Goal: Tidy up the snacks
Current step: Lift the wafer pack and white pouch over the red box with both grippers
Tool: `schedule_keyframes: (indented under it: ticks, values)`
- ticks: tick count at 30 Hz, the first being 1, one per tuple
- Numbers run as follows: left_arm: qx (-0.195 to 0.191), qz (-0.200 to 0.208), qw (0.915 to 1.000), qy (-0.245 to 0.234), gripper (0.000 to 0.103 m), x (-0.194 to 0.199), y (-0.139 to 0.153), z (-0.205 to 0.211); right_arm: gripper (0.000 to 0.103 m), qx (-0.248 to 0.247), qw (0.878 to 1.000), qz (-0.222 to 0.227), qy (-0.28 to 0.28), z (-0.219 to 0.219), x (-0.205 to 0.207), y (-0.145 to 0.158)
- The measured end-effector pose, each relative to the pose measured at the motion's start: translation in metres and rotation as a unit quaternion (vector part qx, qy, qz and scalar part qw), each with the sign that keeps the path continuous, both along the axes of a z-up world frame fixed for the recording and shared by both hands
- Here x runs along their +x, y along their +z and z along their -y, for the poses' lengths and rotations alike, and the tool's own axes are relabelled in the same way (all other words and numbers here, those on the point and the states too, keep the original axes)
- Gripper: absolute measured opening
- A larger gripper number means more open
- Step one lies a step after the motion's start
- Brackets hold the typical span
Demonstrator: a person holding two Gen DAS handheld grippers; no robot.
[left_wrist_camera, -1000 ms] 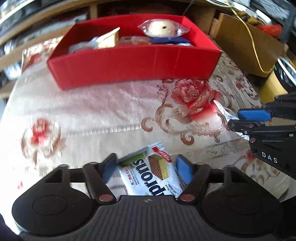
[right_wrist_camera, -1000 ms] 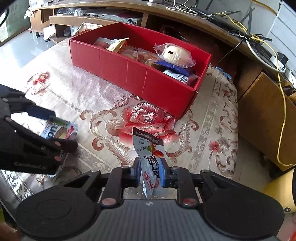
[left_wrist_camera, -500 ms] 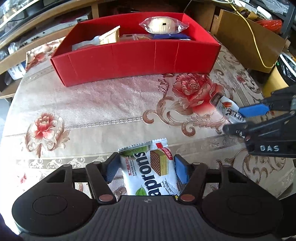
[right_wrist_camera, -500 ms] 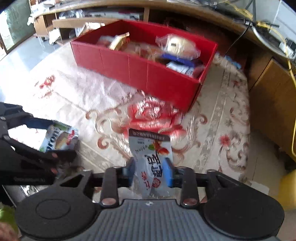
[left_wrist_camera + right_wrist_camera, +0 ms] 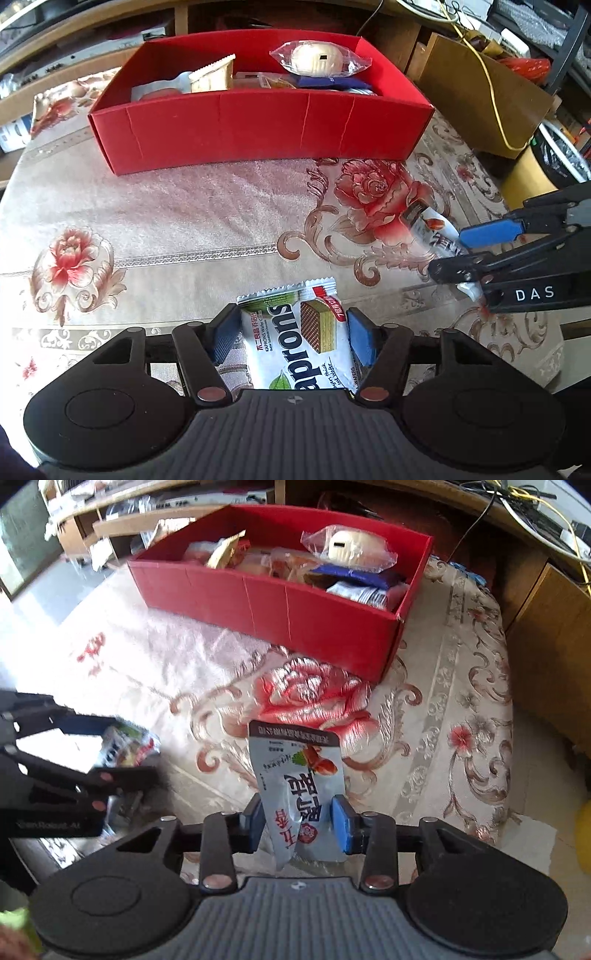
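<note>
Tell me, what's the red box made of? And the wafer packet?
The red box looks like matte cardboard: its front wall shows straight fold creases and thin, flat edges. The wafer packet in the left hand-held gripper looks like glossy plastic film, with a crimped zigzag end seal.

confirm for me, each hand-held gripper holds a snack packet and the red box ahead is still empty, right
Not quite: the red box already holds several snacks, as the right wrist view shows. The left hand-held gripper does hold the wafer packet, the right hand-held gripper the silver pouch.
</note>
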State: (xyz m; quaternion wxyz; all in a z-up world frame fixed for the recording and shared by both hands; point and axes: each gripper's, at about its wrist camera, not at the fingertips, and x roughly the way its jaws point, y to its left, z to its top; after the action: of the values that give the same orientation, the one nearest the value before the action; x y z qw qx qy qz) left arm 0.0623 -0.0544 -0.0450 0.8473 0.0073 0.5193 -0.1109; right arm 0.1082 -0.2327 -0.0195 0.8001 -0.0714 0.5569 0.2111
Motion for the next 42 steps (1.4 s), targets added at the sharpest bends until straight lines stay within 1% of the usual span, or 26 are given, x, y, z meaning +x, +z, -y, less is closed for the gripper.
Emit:
schedule_keyframes:
  ticks: [2, 4, 6, 9, 10, 11, 12, 14, 15, 18, 24, 28, 32, 36, 42]
  values:
    - [-0.007, 0.0, 1.0, -0.001, 0.069, 0.0, 0.0, -0.002, 0.059, -0.002, 1.0, -0.001, -0.003, -0.001, 0.005, -0.001]
    - [-0.015, -0.001, 0.9999, -0.002, 0.07, 0.0, 0.0, -0.004, 0.06, -0.009, 1.0, -0.009, 0.0, -0.003, 0.01, -0.004]
    - [-0.018, -0.001, 0.9998, -0.005, 0.069, 0.001, 0.0, -0.005, 0.064, -0.009, 1.0, -0.022, -0.006, -0.003, 0.016, -0.01]
    - [-0.022, 0.0, 0.9997, -0.009, 0.07, 0.001, -0.001, -0.007, 0.069, -0.014, 1.0, -0.017, -0.009, -0.005, 0.019, -0.012]
    - [-0.022, 0.0, 0.9997, -0.01, 0.07, 0.001, -0.001, -0.007, 0.069, -0.019, 1.0, -0.015, -0.009, -0.007, 0.018, -0.012]
    - [-0.022, 0.0, 0.9997, -0.011, 0.07, 0.001, -0.001, -0.007, 0.066, -0.029, 1.0, -0.009, -0.007, -0.01, 0.015, -0.013]
    - [-0.022, 0.0, 0.9997, -0.012, 0.07, 0.001, -0.001, -0.007, 0.06, -0.034, 0.999, -0.003, -0.006, -0.013, 0.013, -0.012]
    - [-0.023, 0.0, 0.9997, -0.01, 0.069, 0.001, -0.001, -0.008, 0.051, -0.027, 1.0, -0.004, -0.011, -0.018, 0.009, -0.008]
    - [-0.023, 0.0, 0.9997, -0.01, 0.069, 0.001, -0.001, -0.008, 0.05, -0.023, 1.0, -0.006, -0.017, -0.019, 0.006, -0.007]
    - [-0.022, 0.0, 0.9997, -0.013, 0.068, -0.002, 0.0, -0.006, 0.048, -0.008, 1.0, -0.006, -0.029, -0.02, -0.001, 0.0]
    - [-0.031, 0.026, 0.9991, -0.014, 0.067, -0.006, 0.018, -0.007, 0.048, 0.028, 0.997, 0.033, -0.058, -0.019, -0.011, 0.026]
    - [-0.024, 0.032, 0.9991, -0.015, 0.067, -0.007, 0.02, -0.005, 0.048, 0.031, 0.996, 0.045, -0.068, -0.021, -0.01, 0.033]
    - [-0.028, 0.037, 0.9989, -0.009, 0.066, -0.005, 0.023, -0.007, 0.048, 0.038, 0.995, 0.052, -0.07, -0.02, -0.008, 0.037]
    - [-0.04, 0.057, 0.9976, -0.005, 0.065, 0.003, 0.04, -0.008, 0.048, 0.053, 0.993, 0.067, -0.083, -0.017, 0.0, 0.046]
    - [-0.046, 0.087, 0.9952, 0.007, 0.065, 0.029, 0.06, -0.009, 0.048, 0.064, 0.99, 0.089, -0.093, -0.022, 0.019, 0.06]
